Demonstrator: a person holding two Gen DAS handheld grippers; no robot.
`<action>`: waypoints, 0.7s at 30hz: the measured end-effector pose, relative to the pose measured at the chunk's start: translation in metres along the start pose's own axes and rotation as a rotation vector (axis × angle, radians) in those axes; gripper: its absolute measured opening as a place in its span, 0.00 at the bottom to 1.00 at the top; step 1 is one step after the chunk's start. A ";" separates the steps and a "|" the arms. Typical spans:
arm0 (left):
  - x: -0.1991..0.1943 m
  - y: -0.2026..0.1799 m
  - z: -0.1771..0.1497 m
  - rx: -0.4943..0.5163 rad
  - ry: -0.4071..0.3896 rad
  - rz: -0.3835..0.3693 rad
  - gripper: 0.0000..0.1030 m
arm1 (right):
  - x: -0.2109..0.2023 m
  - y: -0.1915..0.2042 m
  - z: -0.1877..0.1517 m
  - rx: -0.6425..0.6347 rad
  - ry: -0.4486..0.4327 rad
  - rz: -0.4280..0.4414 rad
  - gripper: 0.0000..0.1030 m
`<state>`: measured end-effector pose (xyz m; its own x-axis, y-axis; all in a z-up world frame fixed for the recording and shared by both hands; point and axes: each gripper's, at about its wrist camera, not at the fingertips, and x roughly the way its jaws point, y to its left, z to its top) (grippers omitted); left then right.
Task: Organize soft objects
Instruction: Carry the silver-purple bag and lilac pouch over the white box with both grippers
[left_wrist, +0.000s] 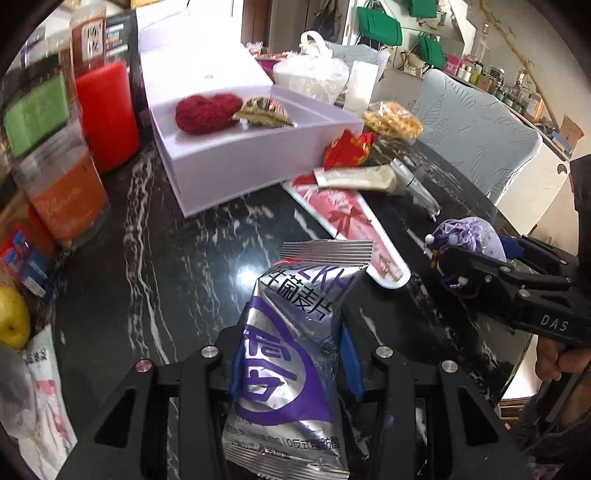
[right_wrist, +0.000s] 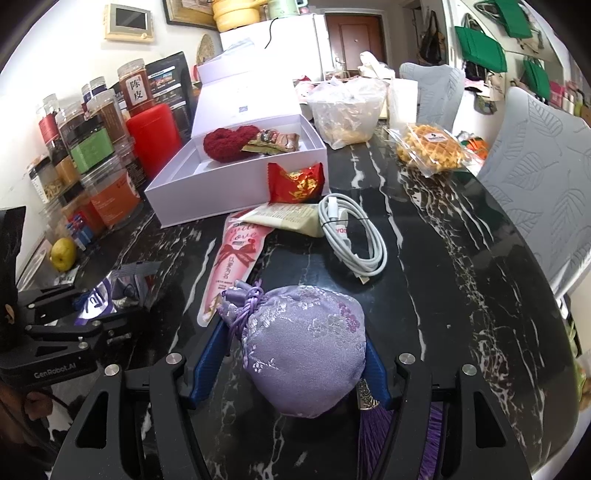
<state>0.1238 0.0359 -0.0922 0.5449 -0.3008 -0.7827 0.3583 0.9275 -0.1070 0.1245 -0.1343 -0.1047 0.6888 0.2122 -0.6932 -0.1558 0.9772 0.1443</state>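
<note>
Left tool (left_wrist: 291, 363) clamped on silver-purple snack packet (left_wrist: 291, 354) above the black marble bench (left_wrist: 177, 258); right tool (right_wrist: 286, 360) grips lilac sachet pouch (right_wrist: 306, 350), near white box (right_wrist: 236, 184).

Left gripper (left_wrist: 293, 363): black angular frame w/ cut-out slots, round silver screw heads on the linkage arms, blue ribbed pads (left_wrist: 352, 360) on the fingers. Seen from the right wrist cam, its body (right_wrist: 55, 354) is matte black w/ white "GenRobot.AI" lettering on the side.

Right gripper (right_wrist: 288, 360): same build, black arms, silver screws, blue ribbed pads (right_wrist: 207, 354). From the left cam its side (left_wrist: 517, 295) carries white "DAS" letters. Dark sleeve (left_wrist: 581, 192) above it; hand (left_wrist: 557, 360) on the grip.
</note>
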 end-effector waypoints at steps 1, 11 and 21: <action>-0.003 -0.001 0.002 0.004 -0.009 0.002 0.40 | -0.001 0.000 0.001 0.001 -0.003 0.001 0.64; -0.031 -0.006 0.031 0.013 -0.100 -0.005 0.40 | -0.019 0.001 0.018 -0.011 -0.053 0.009 0.64; -0.055 -0.006 0.066 0.018 -0.200 0.000 0.40 | -0.042 0.009 0.056 -0.063 -0.134 0.029 0.64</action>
<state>0.1416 0.0318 -0.0076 0.6838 -0.3409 -0.6451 0.3710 0.9238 -0.0948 0.1342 -0.1343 -0.0345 0.7712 0.2433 -0.5883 -0.2182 0.9691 0.1148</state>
